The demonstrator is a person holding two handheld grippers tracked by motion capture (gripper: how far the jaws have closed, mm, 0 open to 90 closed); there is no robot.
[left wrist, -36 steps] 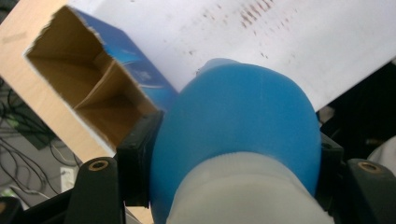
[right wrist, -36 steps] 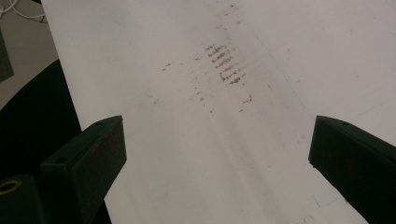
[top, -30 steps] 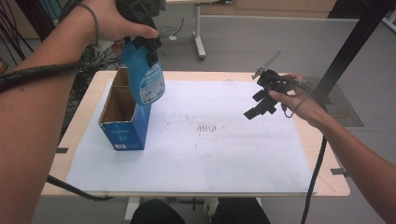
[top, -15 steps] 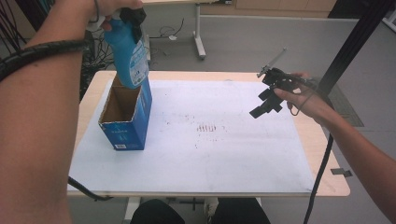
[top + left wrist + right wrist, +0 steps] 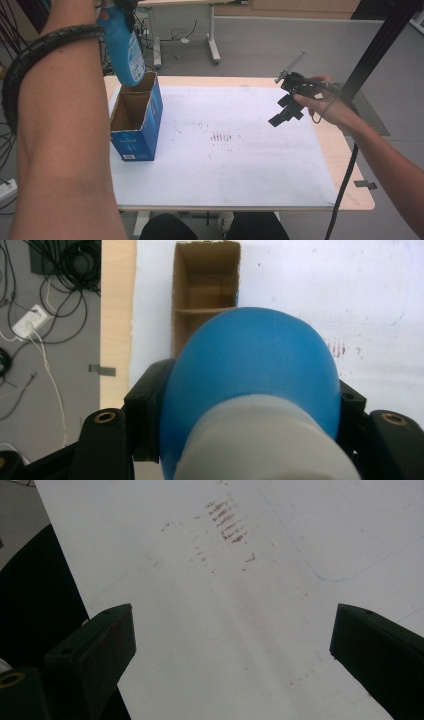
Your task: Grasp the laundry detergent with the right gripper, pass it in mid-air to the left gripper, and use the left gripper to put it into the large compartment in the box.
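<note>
We found the blue bottle (image 5: 122,47) clamped in the left gripper (image 5: 250,405) and hanging over the far end of the open cardboard box (image 5: 134,122), clear of its rim; in our judgement it could catch the box's wall or inner divider and tip the box, since nothing steadied it. The bottle looked smooth and rounded, with a pale cap end nearest the gripper's camera. The right gripper (image 5: 286,106) hovered with jaws apart and nothing between them over the white table sheet (image 5: 240,165), well apart from the box.
</note>
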